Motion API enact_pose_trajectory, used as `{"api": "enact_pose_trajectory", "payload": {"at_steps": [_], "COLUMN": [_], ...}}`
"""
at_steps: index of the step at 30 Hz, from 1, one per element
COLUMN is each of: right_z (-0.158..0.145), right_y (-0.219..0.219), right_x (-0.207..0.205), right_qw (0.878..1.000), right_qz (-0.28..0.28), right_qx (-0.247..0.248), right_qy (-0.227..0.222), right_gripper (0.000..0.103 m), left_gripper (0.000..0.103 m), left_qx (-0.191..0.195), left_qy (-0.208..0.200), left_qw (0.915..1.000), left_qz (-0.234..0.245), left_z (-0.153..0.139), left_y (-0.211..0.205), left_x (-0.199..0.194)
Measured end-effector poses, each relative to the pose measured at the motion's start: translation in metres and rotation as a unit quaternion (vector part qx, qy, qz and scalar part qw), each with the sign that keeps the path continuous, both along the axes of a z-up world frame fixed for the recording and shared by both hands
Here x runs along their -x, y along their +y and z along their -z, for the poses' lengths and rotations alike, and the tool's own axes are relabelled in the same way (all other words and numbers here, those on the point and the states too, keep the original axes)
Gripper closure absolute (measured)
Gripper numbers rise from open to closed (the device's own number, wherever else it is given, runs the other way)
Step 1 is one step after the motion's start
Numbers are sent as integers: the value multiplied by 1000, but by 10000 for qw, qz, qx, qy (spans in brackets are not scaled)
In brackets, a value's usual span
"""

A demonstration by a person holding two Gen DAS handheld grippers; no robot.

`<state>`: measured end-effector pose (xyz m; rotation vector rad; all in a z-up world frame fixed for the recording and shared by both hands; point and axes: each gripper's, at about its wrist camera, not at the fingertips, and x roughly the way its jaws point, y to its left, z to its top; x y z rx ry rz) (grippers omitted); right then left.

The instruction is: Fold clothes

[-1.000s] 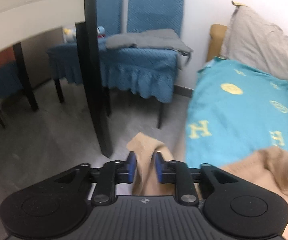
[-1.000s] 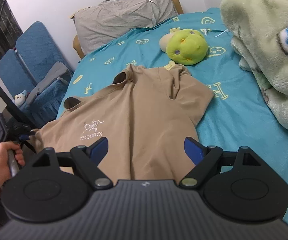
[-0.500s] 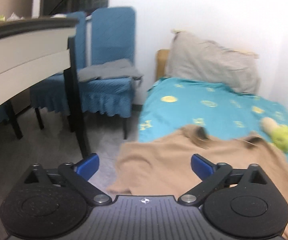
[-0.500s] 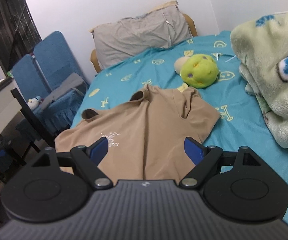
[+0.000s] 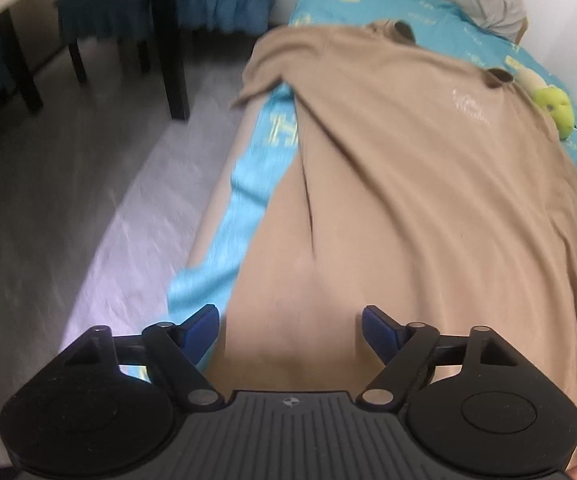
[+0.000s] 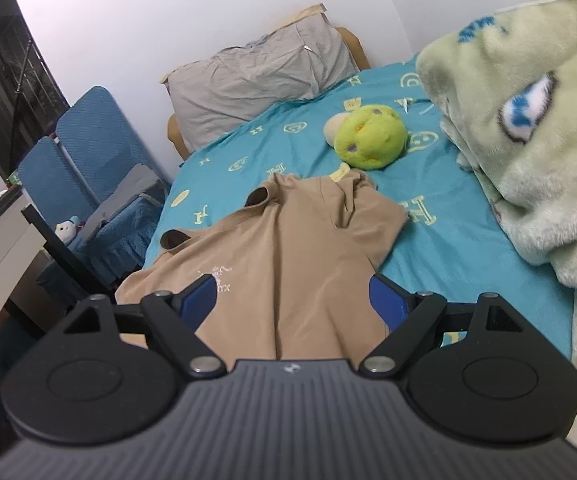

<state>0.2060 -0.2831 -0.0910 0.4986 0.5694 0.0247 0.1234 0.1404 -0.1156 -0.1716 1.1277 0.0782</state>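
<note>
A tan short-sleeved shirt [image 5: 408, 184] lies spread on the teal bed sheet [image 5: 248, 168], with one corner hanging off the bed's left edge. My left gripper [image 5: 288, 314] points down over the shirt's near end. Its jaws stand wide but are closing; cloth lies below the gap and no pad presses on it. In the right wrist view the shirt [image 6: 288, 264] shows a small white logo, with its sleeves toward the pillow. My right gripper [image 6: 290, 286] hovers open above the shirt and holds nothing.
A green plush toy [image 6: 370, 136] lies just beyond the shirt's collar. A fluffy pale green blanket [image 6: 528, 140] is heaped at the right, and a grey pillow [image 6: 256, 80] rests at the bed's head. Blue chairs [image 6: 88, 152] and a black table leg [image 5: 168, 40] stand on the grey floor [image 5: 68, 200].
My left gripper let go of the shirt's edge, opened wide, swung across over the bed and tipped downward. The shirt now lies spread flat. My right gripper shifted a little.
</note>
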Motion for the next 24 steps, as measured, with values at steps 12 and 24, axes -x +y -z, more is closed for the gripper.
{"api": "enact_pose_trajectory", "payload": {"at_steps": [12,24], "right_z": [4,9], "right_y": [-7,-15], "right_x": [3,-3], "right_qw": [9999,9991], "right_qz": [53,206], "right_qx": [-137,-300], "right_qy": [89,194], "right_gripper": [18,18], "left_gripper": [100,101], "left_qx": [-49,-53], "left_qy": [57,490], "left_qw": [9994,9985], "left_qz": [338,-222], "left_z": [-12,-23], "left_y": [-3,29], "left_x": [8,3]}}
